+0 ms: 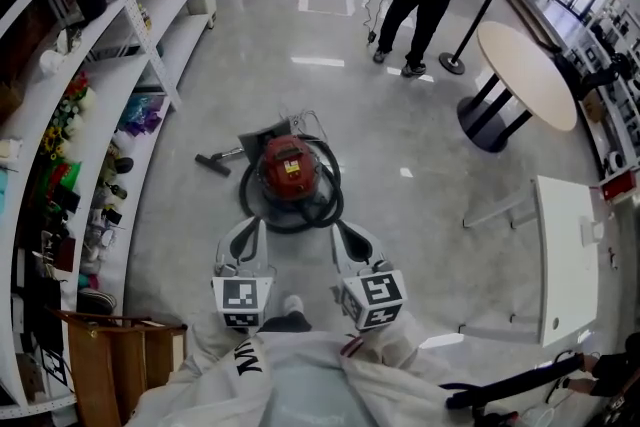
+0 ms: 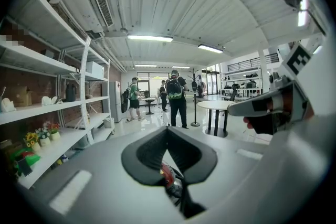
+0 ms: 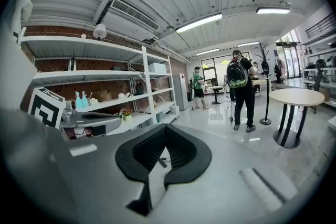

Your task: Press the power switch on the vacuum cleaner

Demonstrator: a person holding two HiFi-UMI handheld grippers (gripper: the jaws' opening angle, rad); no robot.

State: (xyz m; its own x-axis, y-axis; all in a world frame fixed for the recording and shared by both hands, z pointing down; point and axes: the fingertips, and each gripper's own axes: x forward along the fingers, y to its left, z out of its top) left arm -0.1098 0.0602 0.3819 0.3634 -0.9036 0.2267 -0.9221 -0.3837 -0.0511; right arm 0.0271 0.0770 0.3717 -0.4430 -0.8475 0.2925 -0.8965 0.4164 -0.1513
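Vacuum cleaner [image 1: 290, 167]: red, hose coiled round it, on floor [image 1: 400, 115] at 12 o'clock, apart from both grippers. Left gripper [image 1: 247, 233], right gripper [image 1: 347, 235]: jaws pressed together, empty. Switch not discernible; locate first, then press one closed tip squarely down

The red vacuum cleaner [image 1: 289, 167] (black hose [image 1: 331, 205] looped round it) stands just beyond the left tool [image 1: 244, 233] and right tool [image 1: 350, 235].

Vacuum cleaner [image 1: 288, 167]: red drum canister, upright on polished floor [image 1: 400, 115]. Black hose [image 1: 331, 206] coiled round its base. Floor nozzle [image 1: 211, 161] lies to its left.
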